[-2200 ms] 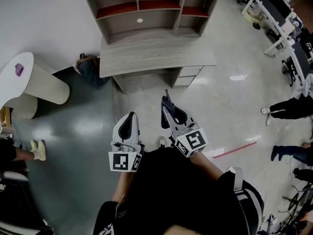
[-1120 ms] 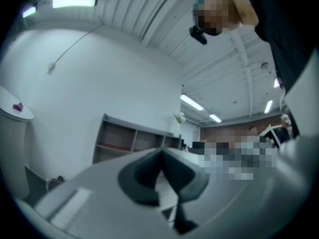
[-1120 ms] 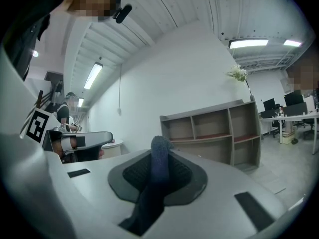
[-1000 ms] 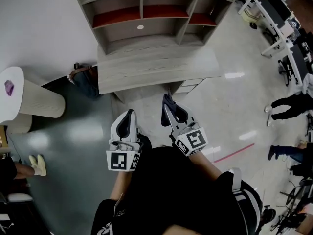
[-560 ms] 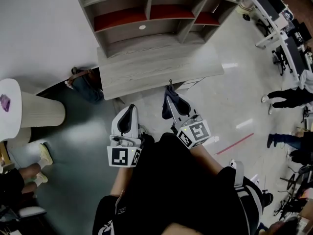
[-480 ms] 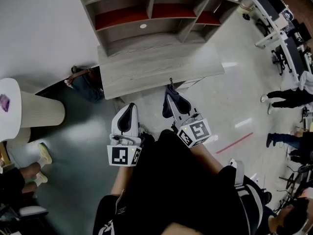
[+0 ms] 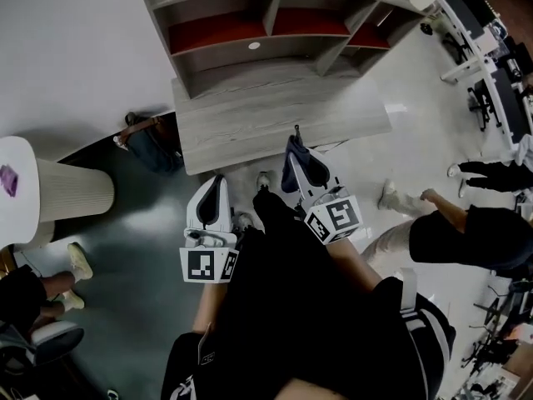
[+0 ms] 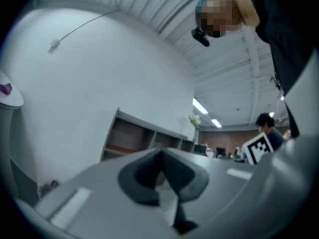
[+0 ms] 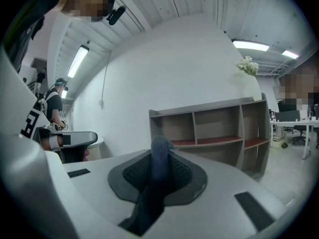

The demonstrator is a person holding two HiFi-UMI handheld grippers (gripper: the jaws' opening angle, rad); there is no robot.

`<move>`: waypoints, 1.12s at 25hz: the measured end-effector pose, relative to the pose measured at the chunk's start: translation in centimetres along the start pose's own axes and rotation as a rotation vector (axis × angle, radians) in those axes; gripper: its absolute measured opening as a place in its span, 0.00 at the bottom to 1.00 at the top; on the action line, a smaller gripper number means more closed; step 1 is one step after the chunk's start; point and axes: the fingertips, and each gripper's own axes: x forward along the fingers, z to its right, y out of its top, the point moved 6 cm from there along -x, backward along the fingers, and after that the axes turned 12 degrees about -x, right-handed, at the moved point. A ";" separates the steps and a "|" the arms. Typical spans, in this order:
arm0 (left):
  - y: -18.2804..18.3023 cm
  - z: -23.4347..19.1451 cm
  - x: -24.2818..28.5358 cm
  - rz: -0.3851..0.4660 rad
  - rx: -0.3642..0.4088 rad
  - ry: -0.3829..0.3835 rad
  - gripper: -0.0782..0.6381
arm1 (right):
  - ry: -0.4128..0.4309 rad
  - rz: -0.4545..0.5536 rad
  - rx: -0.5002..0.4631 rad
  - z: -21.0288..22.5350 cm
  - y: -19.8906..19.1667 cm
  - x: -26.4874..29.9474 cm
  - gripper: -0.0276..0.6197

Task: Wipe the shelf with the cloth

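Observation:
A grey wooden shelf unit (image 7: 218,67) with red boards stands against the white wall, on a grey desk top (image 7: 275,111). It also shows ahead in the right gripper view as the shelf unit (image 9: 219,128) and in the left gripper view as the shelf unit (image 8: 134,138). My right gripper (image 7: 294,147) is shut on a dark blue cloth (image 7: 290,173), its tip at the desk's front edge. The cloth (image 9: 158,171) sticks up between the jaws. My left gripper (image 7: 215,183) is shut with nothing in it, short of the desk; its jaws (image 8: 162,156) meet.
A small white disc (image 7: 254,46) lies on the lower shelf. A dark bag (image 7: 154,140) sits on the floor left of the desk. A white round stand (image 7: 37,192) is at far left. A person (image 7: 466,232) walks at right, near office desks (image 7: 491,65).
The shelf and desk have drawn nearer. Both grippers have moved forward, the right one reaching the desk's front edge. A person has walked into view at right.

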 end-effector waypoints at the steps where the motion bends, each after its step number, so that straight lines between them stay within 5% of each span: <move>1: -0.1 -0.1 0.5 -0.003 -0.001 0.004 0.12 | 0.004 0.001 0.005 0.3 -0.2 0.6 0.12; 18: 1.2 -3.9 16.1 0.027 0.010 0.053 0.12 | 0.064 0.031 0.022 11.2 -0.3 15.3 0.12; 28: 1.6 -5.6 20.1 -0.004 0.058 0.137 0.12 | 0.087 -0.022 0.030 13.9 -1.5 21.8 0.12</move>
